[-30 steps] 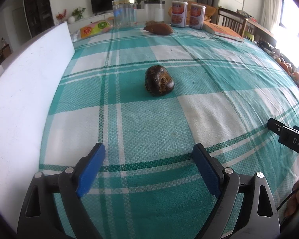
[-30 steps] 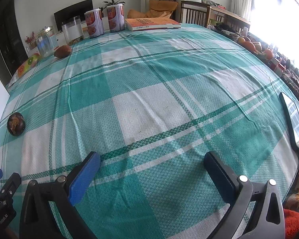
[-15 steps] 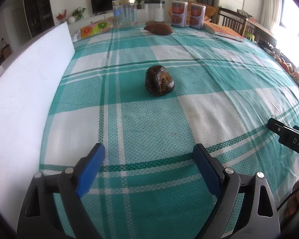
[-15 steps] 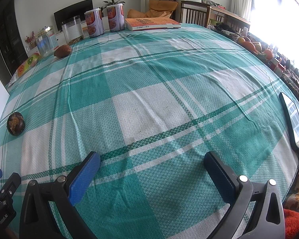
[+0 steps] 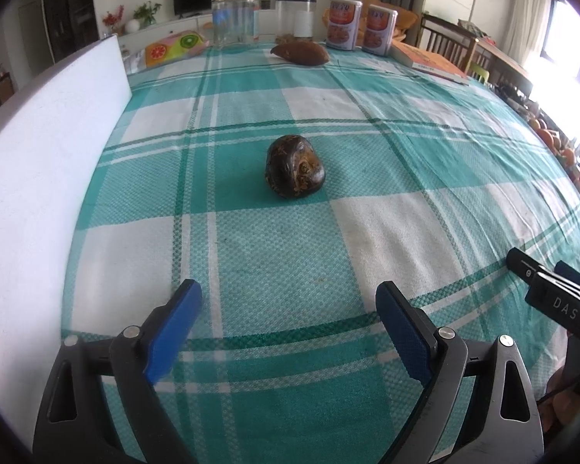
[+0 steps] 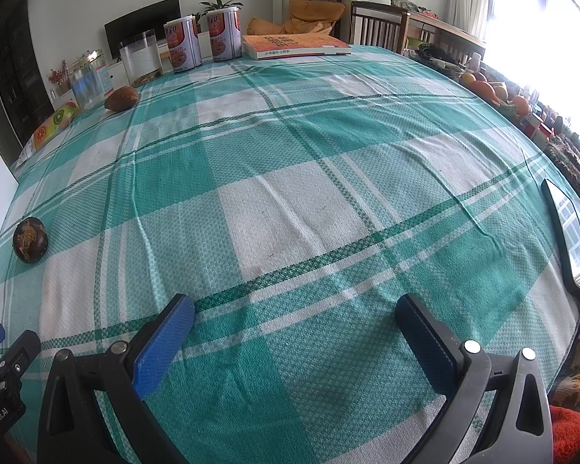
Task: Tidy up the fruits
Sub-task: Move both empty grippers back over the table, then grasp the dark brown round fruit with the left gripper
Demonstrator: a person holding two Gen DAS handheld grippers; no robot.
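1. Low over the near edge of the desk (image 5: 367, 239), I am holding the left hand-held gripper (image 5: 288, 309) spread and empty, aimed at the dark round fruit (image 5: 294, 171) lying ahead on the checked cloth.
2. I am keeping the right hand-held gripper (image 6: 294, 315) spread too, gripping nothing.
3. I am judging this the approach step: next I need to advance and close around it.
4. A brown fruit (image 5: 301, 53) is waiting at the far edge.

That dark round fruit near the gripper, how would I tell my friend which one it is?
Find the green-and-white checked tablecloth. Straight ahead of the open left gripper, alone on a green square, sits the dark fruit. It is blackish-brown with golden speckles, unlike the smoother brown fruit by the far jars.
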